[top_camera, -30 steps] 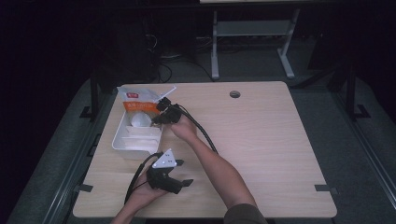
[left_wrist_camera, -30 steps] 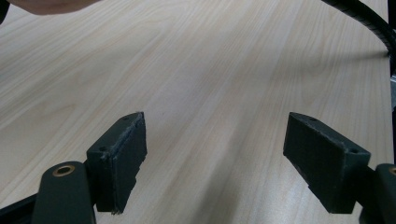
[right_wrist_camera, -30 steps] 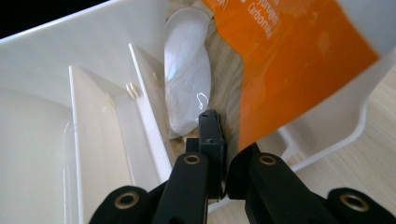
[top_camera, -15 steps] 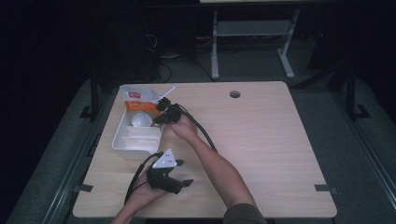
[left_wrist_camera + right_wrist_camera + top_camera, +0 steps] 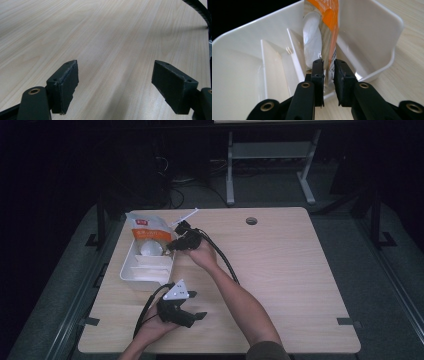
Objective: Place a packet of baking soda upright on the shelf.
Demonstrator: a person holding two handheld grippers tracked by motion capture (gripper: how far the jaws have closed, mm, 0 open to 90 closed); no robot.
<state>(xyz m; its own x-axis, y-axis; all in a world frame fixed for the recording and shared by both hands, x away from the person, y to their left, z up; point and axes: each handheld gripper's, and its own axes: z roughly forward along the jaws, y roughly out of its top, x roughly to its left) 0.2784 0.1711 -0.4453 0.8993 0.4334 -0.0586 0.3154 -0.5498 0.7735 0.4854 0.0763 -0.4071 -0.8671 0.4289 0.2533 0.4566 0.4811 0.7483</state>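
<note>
The orange-and-clear packet [image 5: 322, 32], with something white and round inside, stands on edge in the end compartment of the white divided tray [image 5: 372, 37], leaning out over the tray's far end in the high view [image 5: 145, 227]. Its lower edge sits between the fingers [image 5: 319, 72] of the right gripper [image 5: 327, 68]; the jaws have just been opening, and a thin gap shows on either side of the film, so the hold looks released or nearly so.

The tray lies near the bench's [image 5: 280, 270] left edge, toward the far corner.

Judged from here, the packet is the risk: it is tall, floppy and only propped, so it could tip out over the tray wall if the fingers drag its edge while backing away. A straight withdrawal looks safest.

The left gripper [image 5: 180, 307] rests near the bench's front edge, its jaws spread wide over bare wood, holding nothing.
</note>
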